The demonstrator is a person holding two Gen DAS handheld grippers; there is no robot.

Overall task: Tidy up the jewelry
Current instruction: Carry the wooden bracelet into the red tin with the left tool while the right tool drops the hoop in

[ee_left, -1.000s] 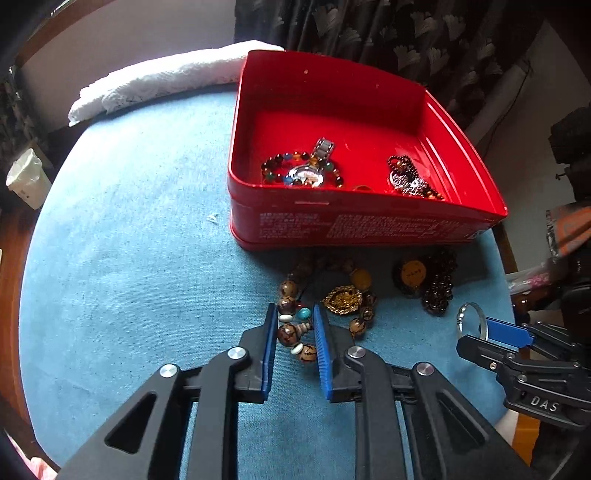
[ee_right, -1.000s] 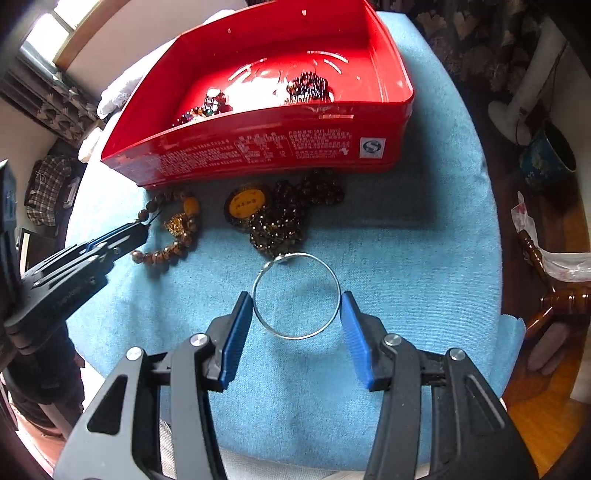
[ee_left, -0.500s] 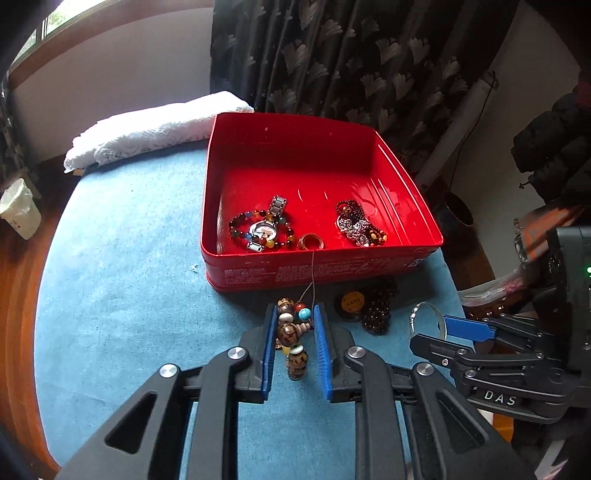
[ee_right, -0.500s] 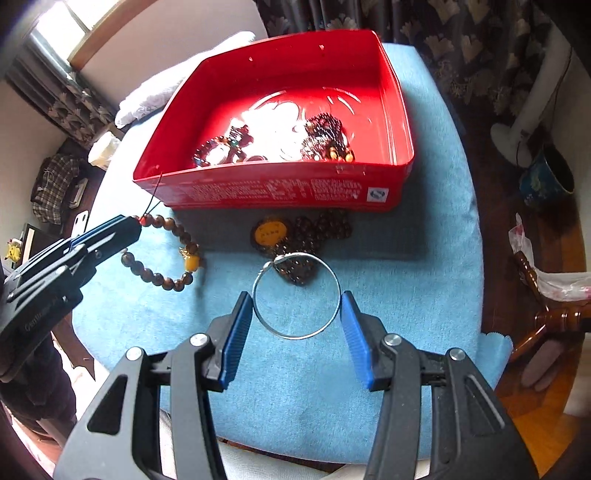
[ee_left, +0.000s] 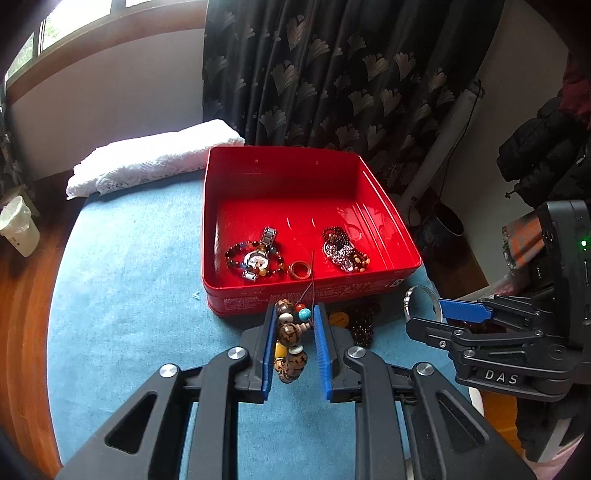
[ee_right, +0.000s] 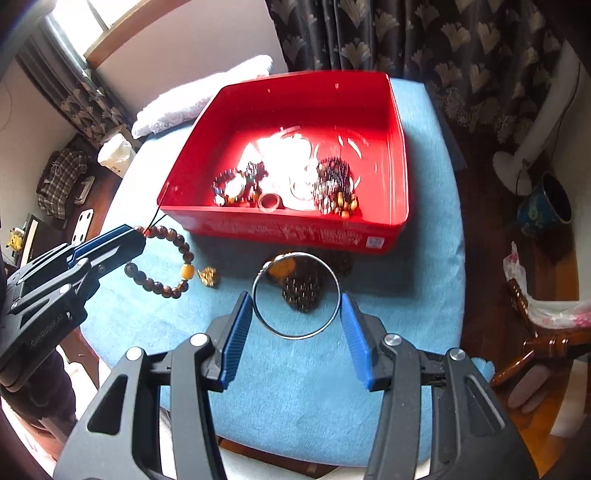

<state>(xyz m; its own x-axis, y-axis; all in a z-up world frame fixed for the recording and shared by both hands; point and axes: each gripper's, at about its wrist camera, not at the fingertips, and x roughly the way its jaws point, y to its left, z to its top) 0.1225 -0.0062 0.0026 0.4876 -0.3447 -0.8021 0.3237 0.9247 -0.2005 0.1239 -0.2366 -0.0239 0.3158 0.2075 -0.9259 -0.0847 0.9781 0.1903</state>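
Both fingers (ee_right: 238, 328) pinch the silver bangle (ee_right: 295, 295) between them

- Dark curtain (ee_left: 332, 74) with pale fan-leaf print hangs behind the blue-covered table (ee_left: 129, 277).
- Wood-framed window (ee_left: 74, 33) admits daylight.
- Wooden floor (ee_right: 491, 206); white standing fan (ee_right: 532, 147); small white bin (ee_left: 18, 229).

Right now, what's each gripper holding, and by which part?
Left gripper: wooden bead bracelet, pinched at the knotted end with the cord tail. Right gripper: silver bangle, clamped across its width by the outer rim.
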